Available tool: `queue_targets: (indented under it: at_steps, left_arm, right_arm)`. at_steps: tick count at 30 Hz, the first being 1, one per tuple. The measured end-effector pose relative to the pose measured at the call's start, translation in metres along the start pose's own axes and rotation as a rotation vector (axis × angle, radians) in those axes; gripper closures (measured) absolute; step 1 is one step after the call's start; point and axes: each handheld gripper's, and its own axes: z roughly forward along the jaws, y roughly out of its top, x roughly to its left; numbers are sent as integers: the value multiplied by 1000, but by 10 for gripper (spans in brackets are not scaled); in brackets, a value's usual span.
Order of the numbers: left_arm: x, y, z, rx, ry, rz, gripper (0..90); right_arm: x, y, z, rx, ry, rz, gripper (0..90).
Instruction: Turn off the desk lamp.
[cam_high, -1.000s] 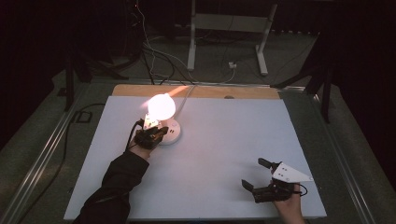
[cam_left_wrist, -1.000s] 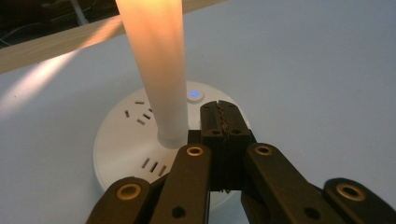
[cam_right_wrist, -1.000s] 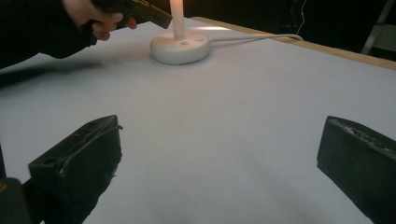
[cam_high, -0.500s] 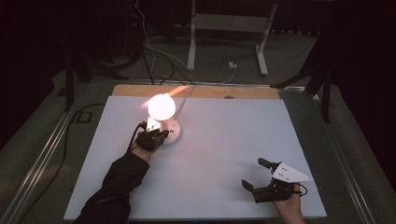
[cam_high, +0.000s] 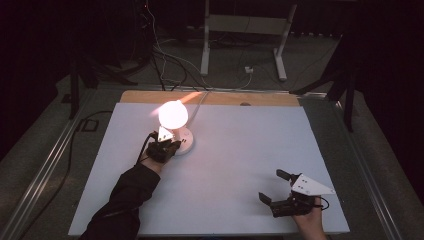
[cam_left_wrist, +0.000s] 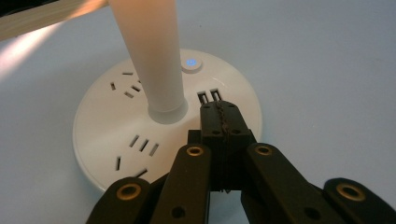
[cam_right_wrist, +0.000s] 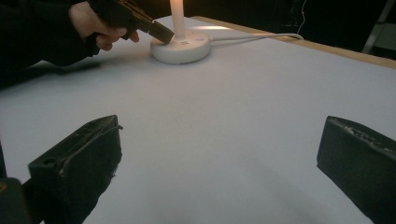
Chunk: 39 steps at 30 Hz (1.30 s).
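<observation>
Two grippers show from above: our left gripper sits at the round white plastic lamp base under its glowing globe (lit), our right gripper well apart. Left gripper view: jaws clenched together, empty, tips over that base beside the white stem. Right gripper view: jaws spread wide, empty, over the white tabletop.

Glossy white plastic lamp base
</observation>
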Motion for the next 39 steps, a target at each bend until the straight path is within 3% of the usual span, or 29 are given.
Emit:
queue_targets:
  at_steps: [5,11,15,24,39]
  left_arm:
    - [-1,0,0,-1,1,2,900]
    - [-4,-1,1,-1,24,39,900]
    - [-1,2,-2,-11,11,6,900]
    - [-2,15,-20,-75,1,2,900]
    - [-1,11,-14,-53,-4,0,900]
  right_arm:
    - [0,0,0,3,1,-1,0]
    - [1,0,1,8,0,1,0]
    - [1,0,0,6,1,-2,0]
    - [0,0,0,4,3,-2,0]
    - [0,0,0,4,2,1,0]
